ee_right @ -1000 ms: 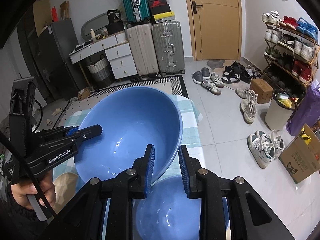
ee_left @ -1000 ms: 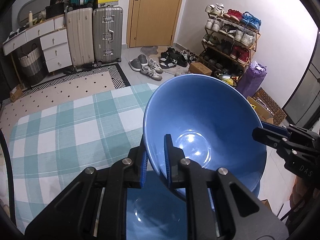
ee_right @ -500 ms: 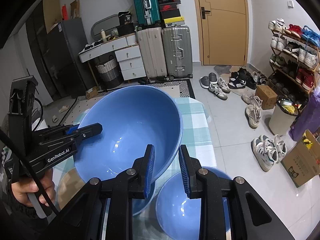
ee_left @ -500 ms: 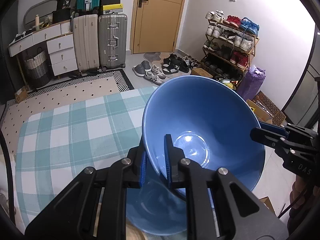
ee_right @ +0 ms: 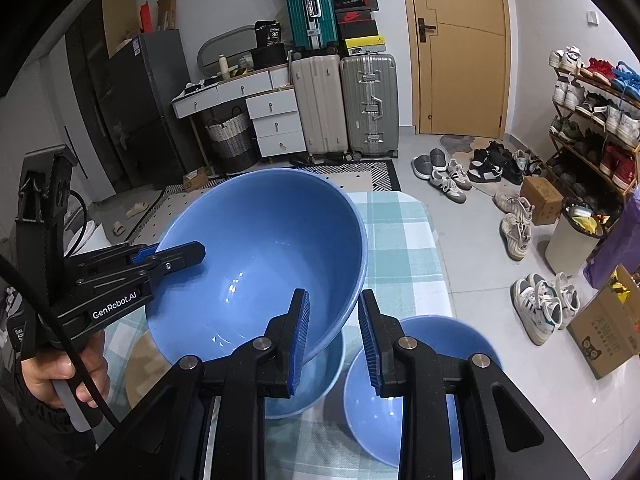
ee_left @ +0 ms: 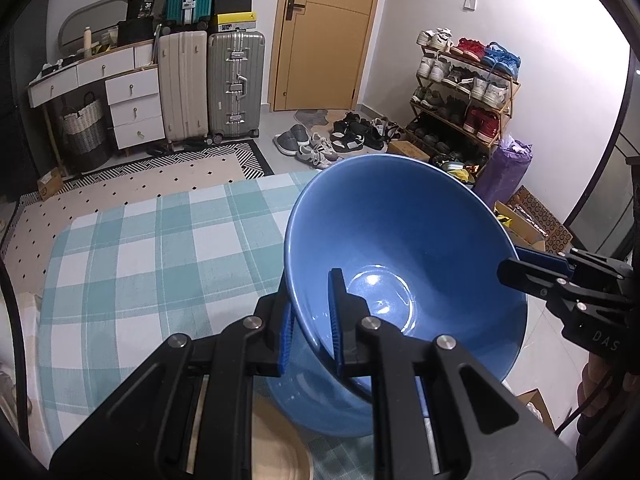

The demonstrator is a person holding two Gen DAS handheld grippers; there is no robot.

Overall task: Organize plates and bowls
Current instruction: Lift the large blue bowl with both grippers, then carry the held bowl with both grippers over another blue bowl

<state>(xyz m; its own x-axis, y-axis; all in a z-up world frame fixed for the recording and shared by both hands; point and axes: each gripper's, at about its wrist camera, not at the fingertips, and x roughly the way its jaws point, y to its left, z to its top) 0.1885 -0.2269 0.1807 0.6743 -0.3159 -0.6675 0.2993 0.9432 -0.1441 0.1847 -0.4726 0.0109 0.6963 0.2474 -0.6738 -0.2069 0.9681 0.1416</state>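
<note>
A large blue bowl is held tilted in the air above the checked tablecloth. My left gripper is shut on its near rim. My right gripper clamps the opposite rim, one finger inside and one outside; its fingers also show in the left wrist view. Below it sits a second blue bowl. A third, smaller blue bowl sits on the table to the right. A tan plate lies beside the lower bowl.
The table with the green-and-white checked cloth ends near the floor at right. Beyond it are suitcases, a white drawer unit, a shoe rack, loose shoes and cardboard boxes.
The held bowl has risen higher above the lower bowls and moved left, uncovering the smaller bowl on the right. Both grippers keep their grip.
</note>
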